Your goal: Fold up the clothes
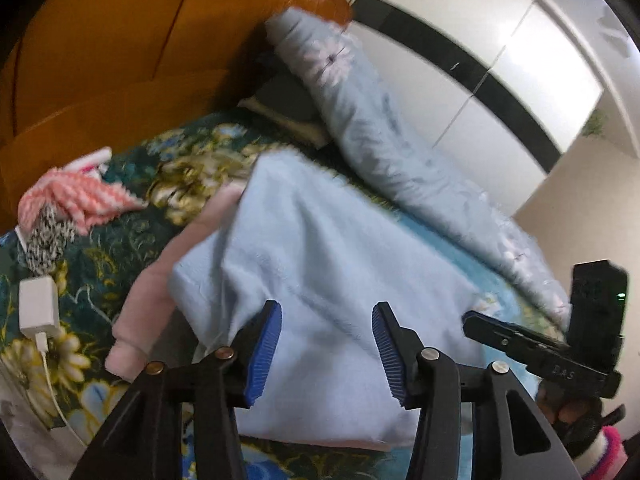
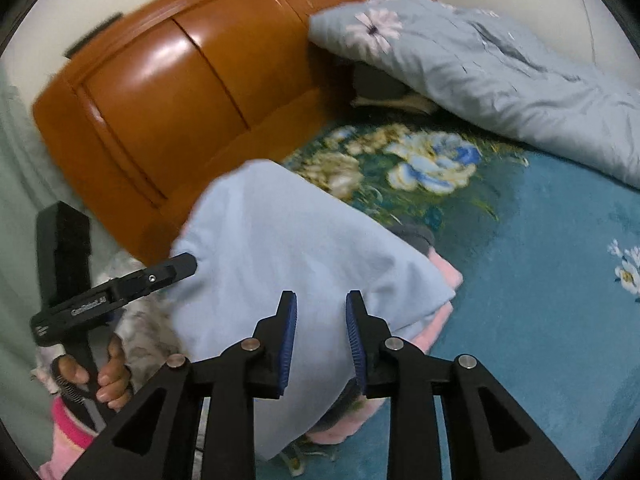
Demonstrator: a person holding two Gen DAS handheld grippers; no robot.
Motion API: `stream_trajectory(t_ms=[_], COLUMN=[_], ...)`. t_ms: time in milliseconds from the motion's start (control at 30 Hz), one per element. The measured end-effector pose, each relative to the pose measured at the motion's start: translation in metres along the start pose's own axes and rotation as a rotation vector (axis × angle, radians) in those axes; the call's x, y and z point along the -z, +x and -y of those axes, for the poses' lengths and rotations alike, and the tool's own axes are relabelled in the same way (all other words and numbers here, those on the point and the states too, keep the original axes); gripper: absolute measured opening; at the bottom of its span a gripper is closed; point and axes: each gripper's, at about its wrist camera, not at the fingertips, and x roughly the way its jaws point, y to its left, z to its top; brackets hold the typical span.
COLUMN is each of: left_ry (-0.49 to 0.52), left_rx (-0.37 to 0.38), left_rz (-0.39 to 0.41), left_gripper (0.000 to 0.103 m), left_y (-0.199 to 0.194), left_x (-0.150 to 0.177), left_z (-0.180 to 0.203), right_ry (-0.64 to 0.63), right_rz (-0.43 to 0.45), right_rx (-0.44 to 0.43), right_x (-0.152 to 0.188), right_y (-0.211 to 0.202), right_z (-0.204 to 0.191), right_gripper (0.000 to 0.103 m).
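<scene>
A folded light blue garment (image 1: 320, 280) lies on top of a pink garment (image 1: 148, 304) on the flowered bed cover. In the right wrist view the light blue garment (image 2: 288, 248) also tops the pile, with pink cloth (image 2: 440, 304) showing under its right edge. My left gripper (image 1: 326, 344) is open just above the blue garment's near part, holding nothing. My right gripper (image 2: 322, 332) is open over the garment's near edge, holding nothing. Each gripper shows in the other's view, the right one (image 1: 520, 344) at the far right and the left one (image 2: 120, 284) at the left.
An orange wooden headboard (image 2: 180, 92) stands at the back. A pale blue flowered quilt (image 2: 500, 72) is bunched along the right. A pink striped cloth (image 1: 76, 200), a black and white cloth (image 1: 46, 244) and a white charger with cable (image 1: 38, 308) lie left of the pile.
</scene>
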Motion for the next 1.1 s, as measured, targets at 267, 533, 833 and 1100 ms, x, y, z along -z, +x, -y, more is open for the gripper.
stream_trajectory(t_ms=[267, 533, 833, 1100], left_ry=[-0.047, -0.017, -0.064, -0.063], left_rx=[-0.003, -0.088, -0.22, -0.251], left_rz=[0.031, 0.124, 0.161, 0.189], left_gripper=[0.056, 0.064, 0.084, 0.103], left_y=[-0.003, -0.034, -0.036, -0.031], left_x=[0.008, 0.053, 0.117, 0.144], left_z=[0.005, 0.027, 0.038, 0.055], right_ry=[0.021, -0.054, -0.089, -0.121], right_rz=[0.036, 0.147, 0.094, 0.097], right_rx=[-0.009, -0.006, 0.133, 0.155], right_x=[0.007, 0.073, 0.141, 0.17], right_y=[-0.014, -0.057, -0.034, -0.038], right_z=[0.001, -0.013, -0.005, -0.004], right_gripper=[0.026, 0.039, 0.049, 0.065])
